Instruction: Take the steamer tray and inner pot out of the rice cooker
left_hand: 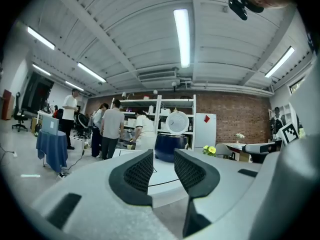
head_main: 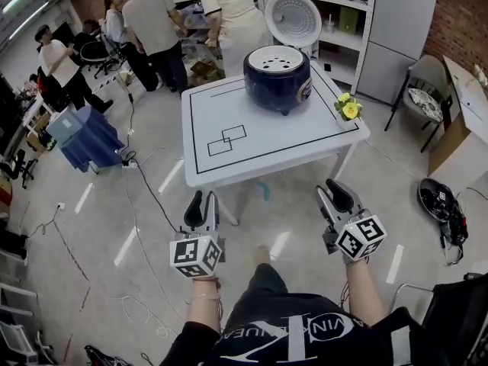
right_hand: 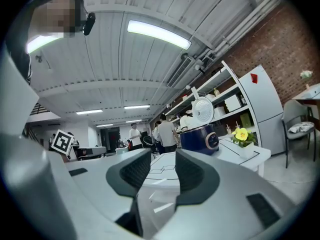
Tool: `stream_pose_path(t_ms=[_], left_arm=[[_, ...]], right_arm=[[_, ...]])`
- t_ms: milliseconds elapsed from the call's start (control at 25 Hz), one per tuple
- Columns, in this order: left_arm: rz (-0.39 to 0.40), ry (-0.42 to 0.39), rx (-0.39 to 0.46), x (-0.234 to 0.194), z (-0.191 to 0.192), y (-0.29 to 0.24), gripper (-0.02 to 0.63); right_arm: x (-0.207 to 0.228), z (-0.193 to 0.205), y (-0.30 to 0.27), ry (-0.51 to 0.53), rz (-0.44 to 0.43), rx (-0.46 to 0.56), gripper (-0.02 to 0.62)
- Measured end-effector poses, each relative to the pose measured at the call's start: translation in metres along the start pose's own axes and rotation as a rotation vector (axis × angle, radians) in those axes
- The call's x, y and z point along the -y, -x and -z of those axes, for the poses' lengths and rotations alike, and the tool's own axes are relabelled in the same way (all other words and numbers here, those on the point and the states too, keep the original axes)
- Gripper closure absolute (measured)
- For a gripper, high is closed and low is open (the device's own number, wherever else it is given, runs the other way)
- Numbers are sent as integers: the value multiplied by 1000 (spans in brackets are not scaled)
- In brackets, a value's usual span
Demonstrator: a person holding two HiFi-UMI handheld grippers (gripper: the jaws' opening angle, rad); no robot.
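Observation:
A dark blue rice cooker (head_main: 277, 77) stands at the far side of the white table (head_main: 259, 147), with its round lid (head_main: 293, 17) tipped up behind it. The white perforated steamer tray (head_main: 276, 58) sits in its top; the inner pot beneath is hidden. Both grippers are held short of the table's near edge, pointing level toward it. My left gripper (head_main: 202, 202) is open with nothing between its jaws, and so is my right gripper (head_main: 336, 193). The cooker (left_hand: 170, 147) shows beyond the left gripper (left_hand: 163, 166), and the cooker (right_hand: 200, 138) also beyond the right gripper (right_hand: 163, 170).
A small pot of yellow flowers (head_main: 349, 109) stands at the table's right corner. Black taped outlines mark the tabletop. Several people stand behind the table by the shelves. A blue-draped cart (head_main: 88, 137) and floor cables lie left; a chair (head_main: 425, 90) and fridge (head_main: 400, 29) are right.

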State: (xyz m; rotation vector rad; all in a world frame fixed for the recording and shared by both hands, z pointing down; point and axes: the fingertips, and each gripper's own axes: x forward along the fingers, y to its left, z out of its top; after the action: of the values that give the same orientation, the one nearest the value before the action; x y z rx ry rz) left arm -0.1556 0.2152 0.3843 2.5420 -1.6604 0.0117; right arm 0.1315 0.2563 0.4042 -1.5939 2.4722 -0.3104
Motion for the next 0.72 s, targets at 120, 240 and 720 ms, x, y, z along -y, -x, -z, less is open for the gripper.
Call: stream_pose_path(t_ms=[120, 240, 720], left_arm=[[20, 2, -19, -13, 0, -37, 505], [37, 4, -28, -26, -4, -70, 505], [110, 15, -33, -78, -24, -190, 505]], right_arm=[[13, -1, -32, -6, 13, -6, 462], [24, -3, -61, -9, 27, -14, 462], [62, -12, -160, -6, 106, 0, 462]])
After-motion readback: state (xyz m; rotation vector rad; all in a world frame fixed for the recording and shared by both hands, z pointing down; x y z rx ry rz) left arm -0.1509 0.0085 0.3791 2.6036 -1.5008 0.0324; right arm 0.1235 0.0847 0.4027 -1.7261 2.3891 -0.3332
